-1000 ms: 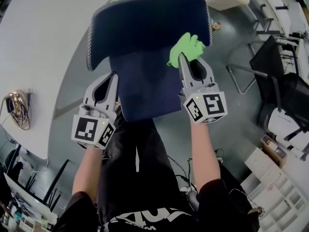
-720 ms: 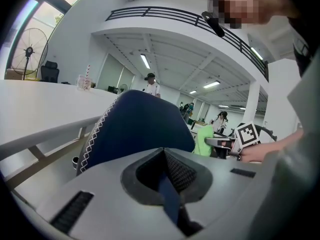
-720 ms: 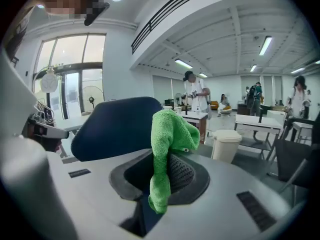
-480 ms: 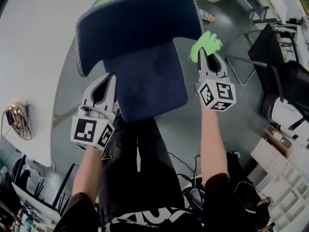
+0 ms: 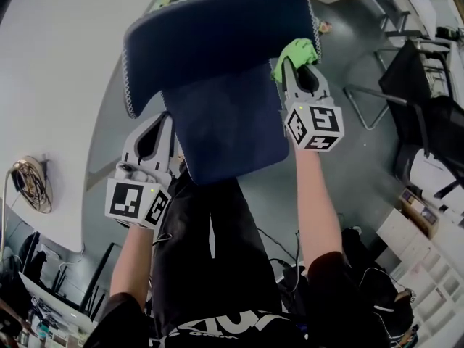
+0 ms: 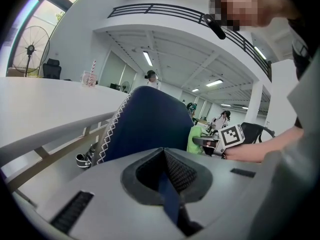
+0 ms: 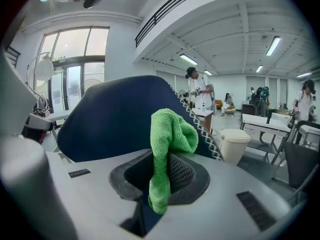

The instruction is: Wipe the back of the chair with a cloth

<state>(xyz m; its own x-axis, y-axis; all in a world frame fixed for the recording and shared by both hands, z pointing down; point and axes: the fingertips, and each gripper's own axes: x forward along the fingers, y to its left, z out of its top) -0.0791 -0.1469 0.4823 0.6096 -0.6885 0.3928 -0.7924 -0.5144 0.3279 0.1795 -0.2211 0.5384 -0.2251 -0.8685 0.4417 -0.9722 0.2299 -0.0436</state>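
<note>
While the wipe was judged to be under way, the following was recorded.

Item 1, chair back (image 5: 217,42): navy upholstery with pale zigzag stitching along the edge, seen standing beyond the seat (image 5: 225,129). No wet streak, stain or cleaned band could be made out on it, so the share already wiped could not be read from the fabric.

Item 2, cloth (image 5: 296,51): green, fluffy, bunched. It was held at the right-hand edge of the back, low on the panel, and appeared to touch it.

Item 3, right tongs (image 5: 290,65): closed on the cloth, a fold of which was seen hanging down through the slot.

Item 4, left tongs (image 5: 164,122): closed together with nothing gripped, kept just beside the left edge of the seat, apart from the back.

Item 5, desk (image 5: 58,85): white, noted to the left of the chair.

Progress, as judged: the cloth was in hand and applied at one corner only. The middle, the top rim and the left side of the back were taken as remaining to be covered.
</note>
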